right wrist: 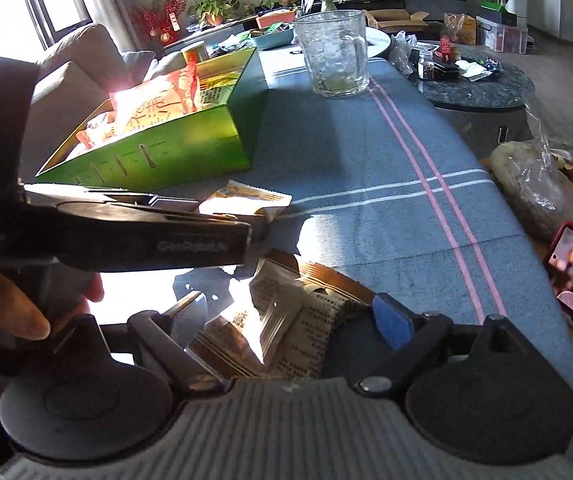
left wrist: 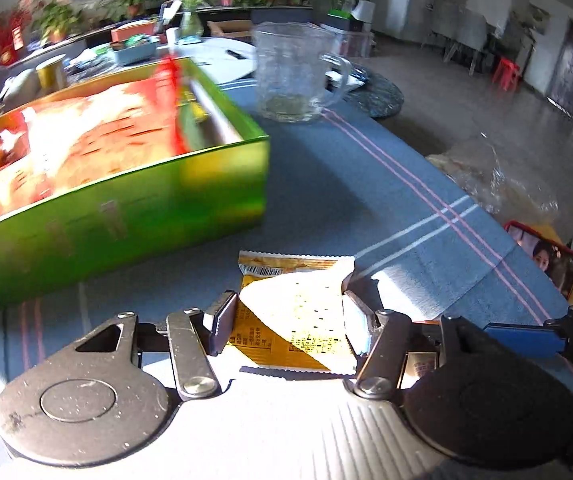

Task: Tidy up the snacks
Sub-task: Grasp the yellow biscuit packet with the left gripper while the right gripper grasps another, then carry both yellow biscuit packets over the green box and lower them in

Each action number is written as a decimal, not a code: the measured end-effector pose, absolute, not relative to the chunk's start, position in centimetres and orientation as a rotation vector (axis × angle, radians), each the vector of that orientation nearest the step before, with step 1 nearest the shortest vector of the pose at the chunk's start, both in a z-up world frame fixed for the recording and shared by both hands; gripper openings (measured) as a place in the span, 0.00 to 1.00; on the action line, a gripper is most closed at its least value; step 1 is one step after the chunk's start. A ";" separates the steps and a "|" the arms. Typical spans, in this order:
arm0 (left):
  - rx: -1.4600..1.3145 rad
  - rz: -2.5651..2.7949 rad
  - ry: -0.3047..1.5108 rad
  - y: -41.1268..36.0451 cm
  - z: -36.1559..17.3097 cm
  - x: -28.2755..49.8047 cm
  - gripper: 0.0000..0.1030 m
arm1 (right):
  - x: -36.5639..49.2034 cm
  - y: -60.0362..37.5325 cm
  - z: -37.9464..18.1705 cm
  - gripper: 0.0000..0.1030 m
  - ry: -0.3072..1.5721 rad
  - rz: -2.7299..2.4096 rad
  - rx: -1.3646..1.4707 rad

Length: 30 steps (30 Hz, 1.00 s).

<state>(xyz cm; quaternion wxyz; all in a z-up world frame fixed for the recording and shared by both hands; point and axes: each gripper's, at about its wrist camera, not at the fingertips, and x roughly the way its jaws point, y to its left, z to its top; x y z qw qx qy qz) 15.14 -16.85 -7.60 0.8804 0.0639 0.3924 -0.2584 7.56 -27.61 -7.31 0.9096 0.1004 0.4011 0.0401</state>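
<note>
A yellow snack packet (left wrist: 294, 312) lies flat on the blue-clothed surface (left wrist: 366, 184), between the fingers of the left tool (left wrist: 290, 320); the pads are seen at its two side edges, apparently pinching it. To lift it cleanly, the pinch is best kept on both edges, and the packet raised level before being carried ahead and left to the green box (left wrist: 126, 208), where red packets (left wrist: 86, 136) are already stored.

The right tool (right wrist: 290, 320) is spread wide over a heap of brown packets (right wrist: 278, 320), nothing clenched. Glare washes out the yellow packet's print, so firm contact is hard to confirm. The box is blurred and its near end is cut off.
</note>
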 end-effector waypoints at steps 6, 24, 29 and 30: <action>0.061 -0.444 0.767 -11.7 -6.8 13.4 0.51 | 7.6 -26.5 -7.4 0.77 0.829 0.101 0.202; -0.093 -0.252 0.701 -2.9 -6.2 10.6 0.51 | 6.9 -21.3 -6.5 0.76 0.763 0.231 0.126; -0.094 -0.253 0.708 -3.0 -6.5 10.4 0.51 | 6.8 -21.7 -6.4 0.76 0.776 0.219 0.115; -0.090 -0.256 0.708 -3.0 -6.5 10.3 0.51 | 6.8 -21.5 -6.5 0.76 0.787 0.225 0.116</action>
